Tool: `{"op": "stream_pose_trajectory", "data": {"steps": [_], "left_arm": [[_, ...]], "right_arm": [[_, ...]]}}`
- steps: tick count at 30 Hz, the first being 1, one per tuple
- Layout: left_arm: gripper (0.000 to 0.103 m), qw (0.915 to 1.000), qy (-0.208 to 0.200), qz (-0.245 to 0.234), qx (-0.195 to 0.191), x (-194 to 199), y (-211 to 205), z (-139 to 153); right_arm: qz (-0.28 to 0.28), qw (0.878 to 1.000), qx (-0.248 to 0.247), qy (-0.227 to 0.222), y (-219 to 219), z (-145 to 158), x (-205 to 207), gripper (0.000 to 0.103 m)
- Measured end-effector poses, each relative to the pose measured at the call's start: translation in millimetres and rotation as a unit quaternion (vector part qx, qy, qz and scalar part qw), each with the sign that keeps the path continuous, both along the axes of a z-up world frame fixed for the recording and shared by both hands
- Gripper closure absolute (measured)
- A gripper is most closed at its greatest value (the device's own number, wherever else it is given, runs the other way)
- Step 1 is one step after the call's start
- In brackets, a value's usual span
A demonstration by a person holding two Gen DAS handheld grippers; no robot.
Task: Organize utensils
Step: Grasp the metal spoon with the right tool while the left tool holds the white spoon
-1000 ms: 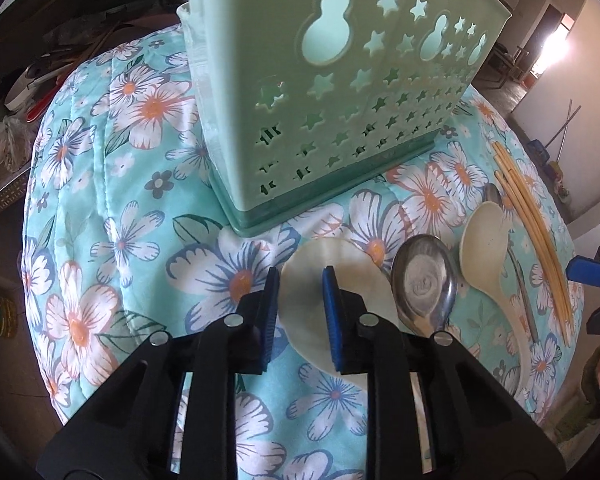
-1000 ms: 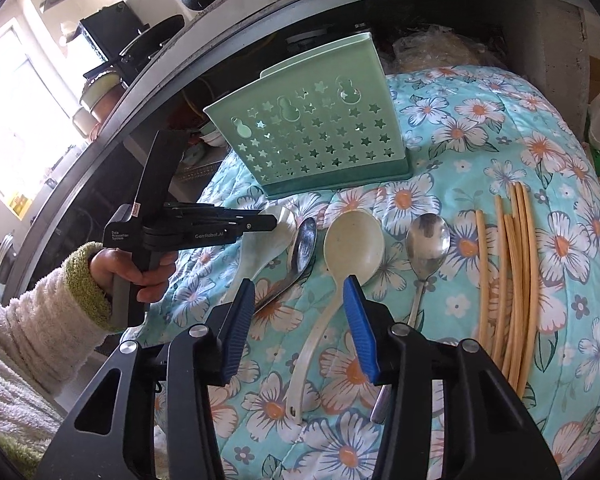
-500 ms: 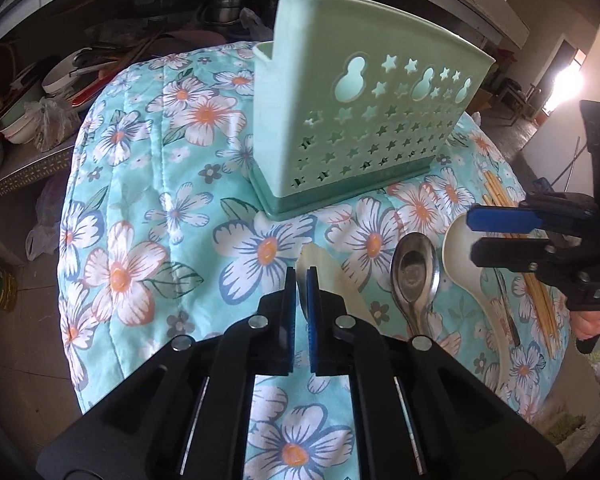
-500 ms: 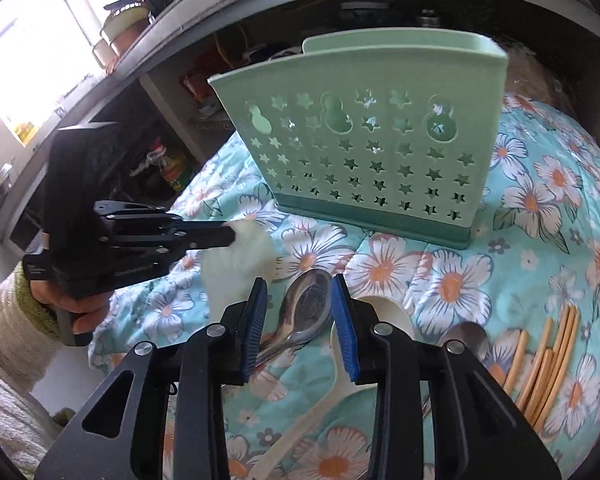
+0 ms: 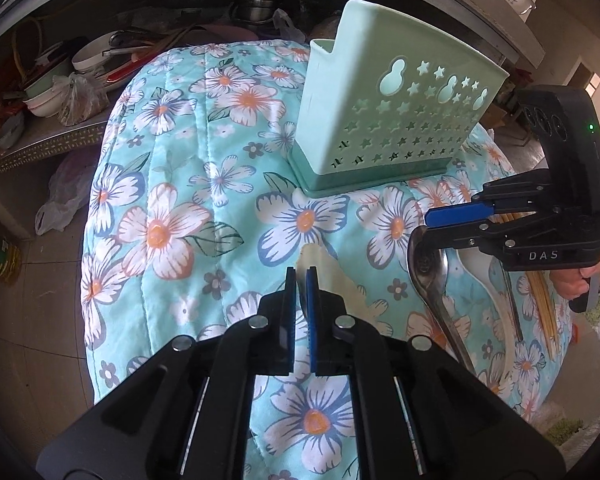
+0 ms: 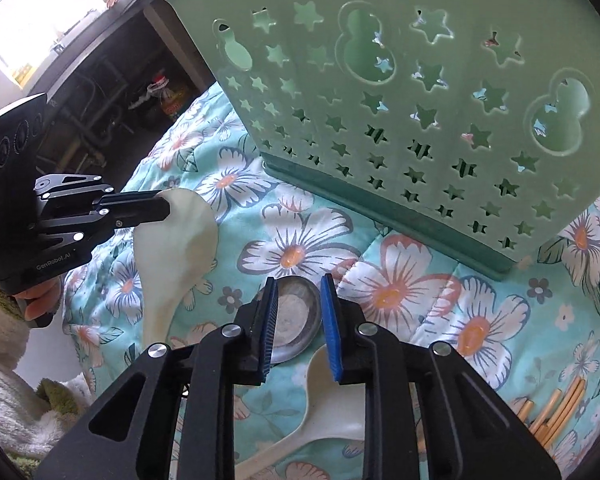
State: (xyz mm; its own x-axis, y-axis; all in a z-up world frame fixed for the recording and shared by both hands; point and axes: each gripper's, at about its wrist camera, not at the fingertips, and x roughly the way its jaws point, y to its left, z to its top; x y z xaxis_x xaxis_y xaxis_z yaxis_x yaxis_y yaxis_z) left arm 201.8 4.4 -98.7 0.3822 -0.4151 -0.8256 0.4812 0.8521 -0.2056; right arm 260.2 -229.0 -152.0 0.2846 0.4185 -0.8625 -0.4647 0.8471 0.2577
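The left gripper [image 5: 299, 280] is pinching the rim of a cream plastic spoon [image 6: 176, 236], its blue pads almost together on the thin bowl edge; from the right wrist view the bowl is hanging tilted off the cloth, handle trailing down towards the near edge of the flowered quilted cloth [image 5: 180, 200]. The right gripper [image 6: 298, 300] has just been closing, its jaws now standing narrowly apart around the bowl of a steel spoon [image 6: 292, 320] that is lying flat on the cloth; I cannot tell whether the pads are pressing on it yet. A second cream ladle [image 6: 332, 396] is lying just beside it, and a bundle of tan chopsticks [image 6: 556, 412] is resting towards the right edge. The mint-green plastic utensil holder [image 6: 420, 100], pierced with star and gourd cut-outs, is standing upright near the far edge.

The plastic spoon is probably light and stiff, though a rim grip lets it swing, and nearer the neck would be steadier. The steel spoon looks smooth, heavier and likely slippery, so a squeeze across its bowl edges or the neck should hold best.
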Motion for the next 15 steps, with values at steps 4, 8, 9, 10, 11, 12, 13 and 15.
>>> {"op": "stream_pose_trajectory", "data": {"steps": [4, 8, 9, 10, 11, 12, 13, 15], "left_arm": [[0.099, 1.0000, -0.003, -0.001, 0.003, -2, 2, 0], [0.099, 1.0000, -0.001, 0.004, 0.006, -2, 2, -2], [0.099, 1.0000, -0.001, 0.005, 0.006, -2, 2, -2], [0.098, 1.0000, -0.001, 0.006, 0.007, -3, 2, -2], [0.098, 0.9999, -0.002, 0.007, 0.008, -3, 2, -2], [0.098, 0.9999, -0.002, 0.008, 0.009, -3, 2, -2], [0.098, 0.9999, -0.003, 0.009, 0.010, -3, 2, -2], [0.098, 0.9999, -0.004, 0.011, 0.012, -4, 1, -3]], "right_arm": [[0.000, 1.000, 0.005, 0.015, -7, -3, 7, 0.081], [0.021, 0.999, 0.007, 0.027, -4, -8, 11, 0.081], [0.029, 0.999, 0.004, 0.029, -1, -9, 11, 0.081], [0.037, 0.999, -0.001, 0.028, 2, -9, 9, 0.081], [0.043, 0.999, -0.006, 0.025, 7, -9, 7, 0.081], [0.047, 0.999, -0.013, 0.020, 9, -8, 5, 0.084], [0.048, 0.999, -0.023, 0.012, 12, -7, 3, 0.088], [0.046, 0.999, -0.028, 0.005, 17, -4, -2, 0.092]]}}
